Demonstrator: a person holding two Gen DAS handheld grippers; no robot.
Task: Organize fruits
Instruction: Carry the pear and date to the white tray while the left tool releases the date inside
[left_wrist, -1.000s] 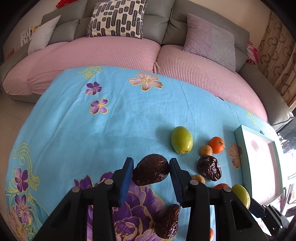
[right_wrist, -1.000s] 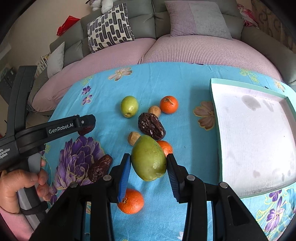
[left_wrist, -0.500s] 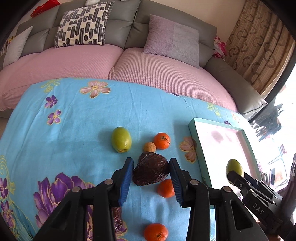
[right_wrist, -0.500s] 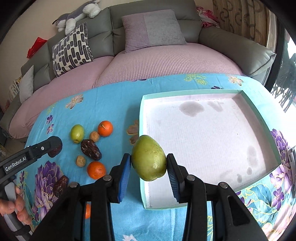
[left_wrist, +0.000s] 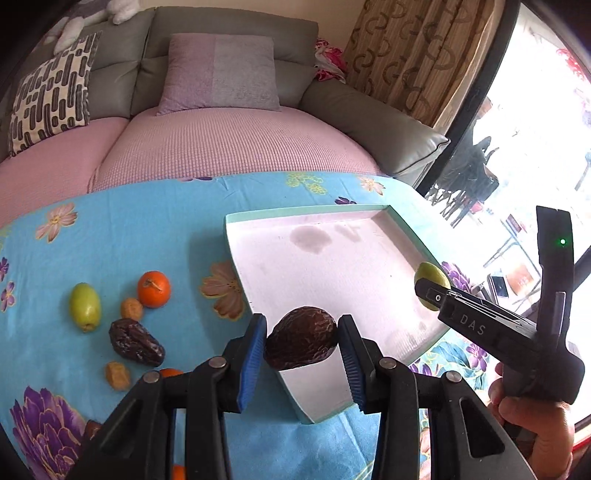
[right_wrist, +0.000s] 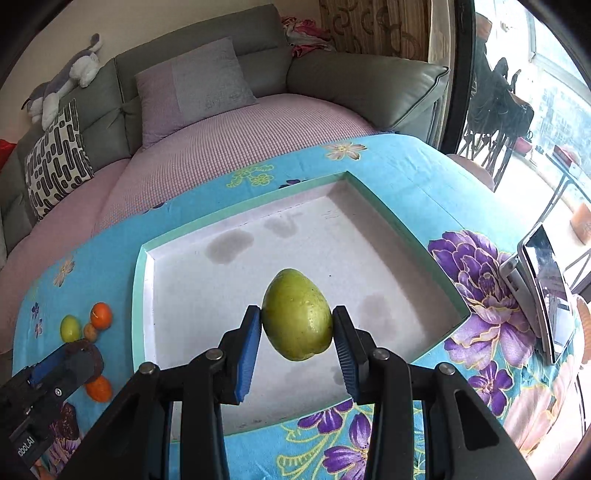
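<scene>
I am holding a date (left_wrist: 301, 338) clamped in the left gripper (left_wrist: 301, 345) above the tray's (right_wrist: 142, 295) near-left corner. The right gripper (right_wrist: 297, 325) is gripping a green fruit (right_wrist: 297, 314), long axis upright, directly over the tray floor.

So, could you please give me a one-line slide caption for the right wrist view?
Right gripper holds a green fruit above the white tray on a blue floral cloth.

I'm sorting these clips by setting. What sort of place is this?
Most likely a home living room: a grey sofa with cushions, patterned curtains, and a table under a floral cloth.
</scene>
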